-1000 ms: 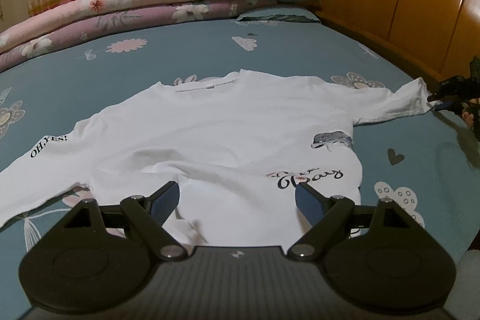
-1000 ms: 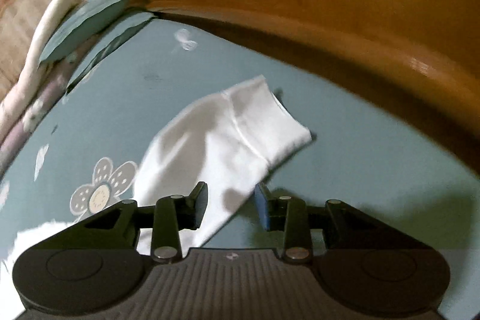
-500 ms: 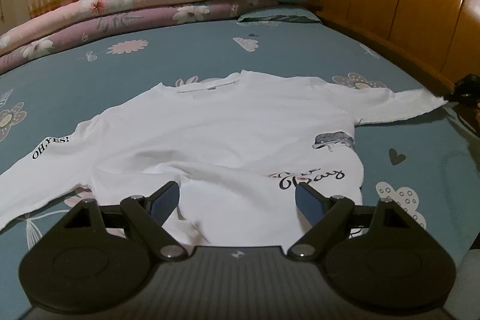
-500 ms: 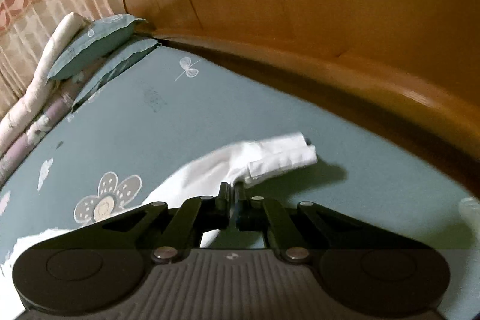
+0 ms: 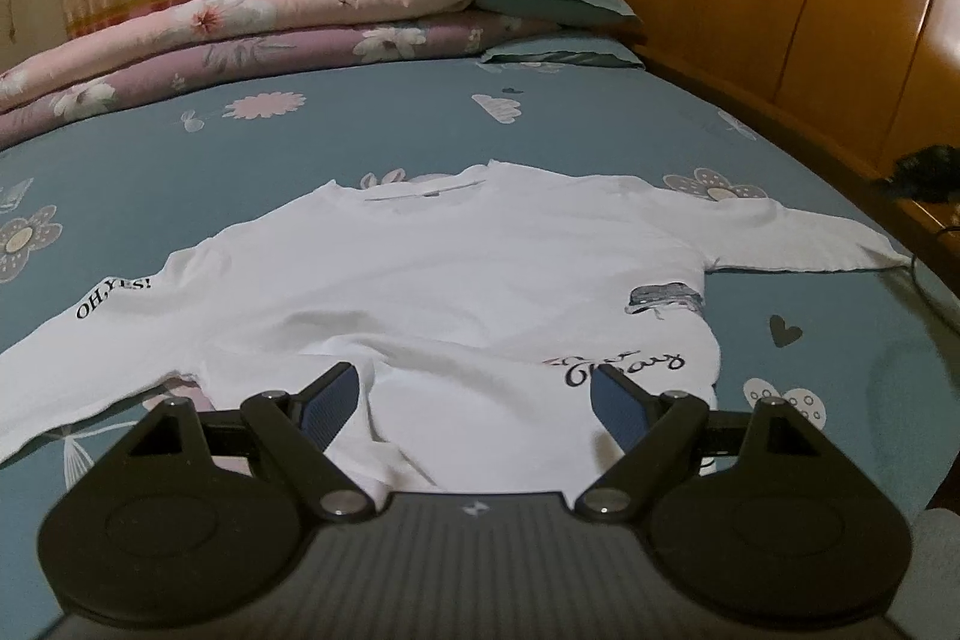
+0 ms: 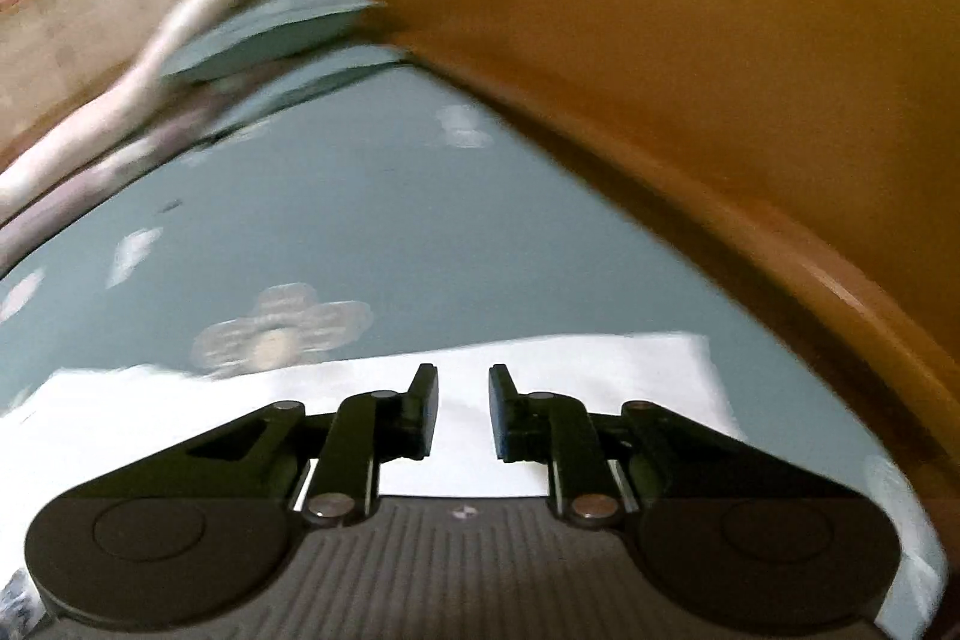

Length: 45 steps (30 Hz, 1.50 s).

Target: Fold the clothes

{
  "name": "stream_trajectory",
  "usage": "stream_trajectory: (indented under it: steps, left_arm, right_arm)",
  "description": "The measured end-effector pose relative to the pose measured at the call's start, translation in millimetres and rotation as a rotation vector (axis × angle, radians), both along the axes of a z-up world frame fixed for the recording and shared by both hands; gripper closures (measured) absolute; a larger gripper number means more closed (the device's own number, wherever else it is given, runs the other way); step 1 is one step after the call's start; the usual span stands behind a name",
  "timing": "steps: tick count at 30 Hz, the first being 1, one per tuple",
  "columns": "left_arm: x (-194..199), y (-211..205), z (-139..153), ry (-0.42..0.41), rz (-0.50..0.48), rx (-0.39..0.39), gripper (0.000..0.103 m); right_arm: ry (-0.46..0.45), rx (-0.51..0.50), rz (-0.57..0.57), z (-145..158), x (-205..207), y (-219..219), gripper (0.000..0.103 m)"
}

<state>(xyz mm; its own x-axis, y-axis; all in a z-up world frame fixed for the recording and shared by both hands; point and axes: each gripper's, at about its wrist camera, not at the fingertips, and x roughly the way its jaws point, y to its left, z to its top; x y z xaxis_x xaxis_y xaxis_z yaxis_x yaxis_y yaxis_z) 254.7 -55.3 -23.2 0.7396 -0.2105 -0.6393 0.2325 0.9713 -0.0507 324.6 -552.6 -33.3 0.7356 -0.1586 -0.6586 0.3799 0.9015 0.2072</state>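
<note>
White cotton long-sleeved T-shirt (image 5: 456, 274) spread flat on teal flowered bedsheet (image 5: 390, 124), hem between wide-open, empty left gripper (image 5: 474, 394); right gripper (image 6: 462, 400) part-open, empty, over outstretched sleeve (image 6: 600, 370); sleeve-folding stage, probably; next calls for pinching the cuff.

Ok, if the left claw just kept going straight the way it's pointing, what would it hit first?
Most likely the white shirt: the open left claw hangs low over the shirt's near hem, aimed along its body toward the collar. Its height above the cloth is hard to judge, so it might skim over and reach the folded quilts.
</note>
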Motion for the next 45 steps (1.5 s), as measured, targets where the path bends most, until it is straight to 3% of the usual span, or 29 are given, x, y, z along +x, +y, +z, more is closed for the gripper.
stream_trajectory:
  steps: [6,13,16,20,24,29,35,41,45]
  left_arm:
    - [13,15,-4,0.007,0.033,-0.035,0.018]
    - [29,31,-18,0.021,0.083,-0.023,0.018]
    - [38,36,-24,0.028,0.083,-0.025,0.018]
    - [52,41,-26,0.025,0.067,-0.036,0.018]
    - [66,48,-26,0.010,0.042,-0.084,0.018]
    - [84,58,-32,0.010,0.006,-0.115,0.018]
    - [105,76,-43,0.008,-0.017,-0.126,0.018]
    - [112,98,-63,0.006,-0.019,-0.156,0.014]
    - [112,108,-74,0.024,-0.044,-0.188,0.014]
  right_arm:
    - [0.037,0.034,0.251,-7,74,70,0.082]
    - [0.159,0.060,0.245,-67,140,109,0.082]
    - [0.154,-0.040,0.216,-86,155,115,0.083]
    - [0.164,-0.030,0.143,-76,172,110,0.080]
    - [0.136,-0.040,0.308,-49,172,148,0.062]
    - [0.160,0.005,0.501,-34,185,211,0.062]
    - [0.228,0.090,0.583,-42,218,263,0.062]
    - [0.311,0.022,0.550,-70,249,298,0.062]
    - [0.266,-0.028,0.505,-75,272,303,0.059]
